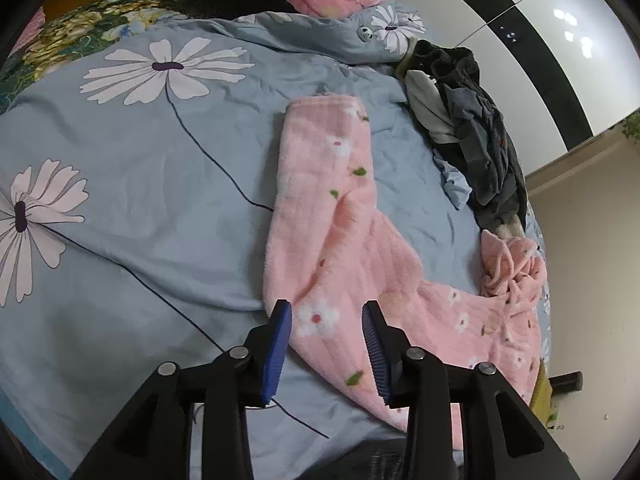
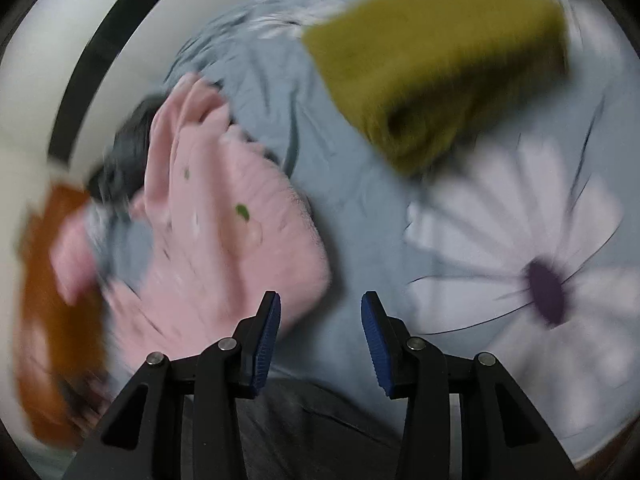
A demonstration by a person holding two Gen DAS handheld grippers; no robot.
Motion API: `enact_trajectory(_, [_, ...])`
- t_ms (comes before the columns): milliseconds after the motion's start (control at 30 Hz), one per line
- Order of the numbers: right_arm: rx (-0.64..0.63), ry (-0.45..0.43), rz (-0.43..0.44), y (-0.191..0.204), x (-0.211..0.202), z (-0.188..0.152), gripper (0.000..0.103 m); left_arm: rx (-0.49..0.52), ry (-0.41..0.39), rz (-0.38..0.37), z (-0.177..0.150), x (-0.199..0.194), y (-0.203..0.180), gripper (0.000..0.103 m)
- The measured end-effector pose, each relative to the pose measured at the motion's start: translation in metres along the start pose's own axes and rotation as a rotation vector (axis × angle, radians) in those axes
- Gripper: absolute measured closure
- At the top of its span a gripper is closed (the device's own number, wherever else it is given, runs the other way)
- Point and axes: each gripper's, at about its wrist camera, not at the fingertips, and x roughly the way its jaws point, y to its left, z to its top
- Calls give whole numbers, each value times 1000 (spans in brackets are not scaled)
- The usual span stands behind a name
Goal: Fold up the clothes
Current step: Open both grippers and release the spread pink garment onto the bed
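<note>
Pink fleece garment (image 1: pixel 332 216) lies flat on the flowered bed sheet (image 1: pixel 160 160), stretching ahead of the left gripper (image 1: pixel 326 310), whose fingers are spread, gripping nothing. The right gripper (image 2: pixel 320 300) fingers are spread too, over bare sheet, the garment just left of them.

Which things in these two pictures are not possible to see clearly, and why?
- Right wrist view: motion blur smears everything; the yellow cloth and the orange thing at the left edge cannot be identified.
- Left wrist view: the pink garment runs behind the left tongs, so its near edge is hidden.
- Left wrist view: the dark pile is crumpled; single garments cannot be told apart.
</note>
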Motion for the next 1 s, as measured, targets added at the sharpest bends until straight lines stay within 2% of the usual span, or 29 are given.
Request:
enact_trajectory(67, [84,34,36,-5,20,5,60,10,-2,0,-3,-4,-5,60])
enact_trajectory(200, [198,97,26,-13,50,10,60,21,-3,3,-9,-10,-15,55])
enact_trajectory(267, [251,98,42,-14,56,9,62,26,-3,9,-12,-12,-17,55])
enact_trajectory(333, [274,88,77,-10,58,8,91,29,0,17,-14,-13,-20,54])
enact_trajectory(367, [259,79,85,-4,57,9,95,28,1,20,-14,-13,-20,54])
enact_trajectory(467, [151,22,84,22,42,12,98,28,1,25,-12,-12,-22,54])
enact_trajectory(533, [76,-52,74,38,21,18,98,33,-1,28,-9,-11,-23,54])
enact_trajectory(567, [50,-115,63,43,5,21,98,35,-2,30,-8,-11,-24,54])
enact_trajectory(667, [49,-231,-16,36,-23,33,99,40,-8,45,2,-7,-24,53])
enact_trajectory(800, [59,-207,-105,25,-18,29,100,39,-14,88,30,9,-23,51])
enact_trajectory(900, [105,-193,-118,19,-9,25,100,51,-16,120,57,27,-25,51])
enact_trajectory(1000, [88,-177,-149,22,-7,27,100,81,-1,168,86,56,-32,51])
